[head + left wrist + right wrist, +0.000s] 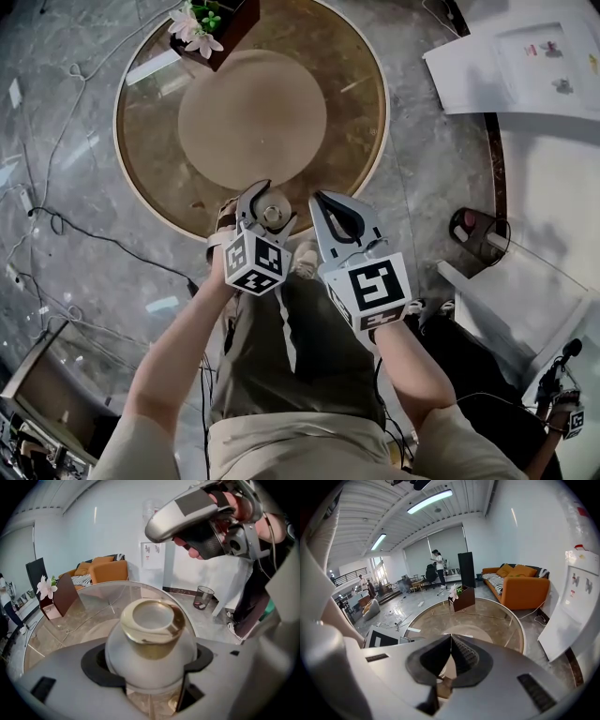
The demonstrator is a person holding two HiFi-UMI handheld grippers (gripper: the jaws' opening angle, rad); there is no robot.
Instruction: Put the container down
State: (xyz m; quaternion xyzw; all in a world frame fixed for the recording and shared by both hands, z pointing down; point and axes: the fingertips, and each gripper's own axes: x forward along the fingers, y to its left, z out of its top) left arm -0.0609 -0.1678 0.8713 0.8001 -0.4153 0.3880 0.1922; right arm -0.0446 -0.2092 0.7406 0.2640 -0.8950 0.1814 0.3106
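Note:
The container (150, 644) is a round frosted jar with an amber rim. My left gripper (150, 662) is shut on its belly, with a dark pad on each side. In the head view, the left gripper (261, 208) holds the container (275, 215) over the near edge of the round glass table (361, 131). It is held above the table, not resting on it. The right gripper (320, 200) is just to its right, jaws together and empty. In the right gripper view, the right gripper (451, 638) has its tips meeting above the table (497, 620).
A brown flower box (214, 26) stands at the table's far edge. White boards (525, 66) and a small bin (473, 228) are to the right, and cables (56, 225) trail on the floor at left. An orange sofa (520, 585) and people (438, 566) are farther off.

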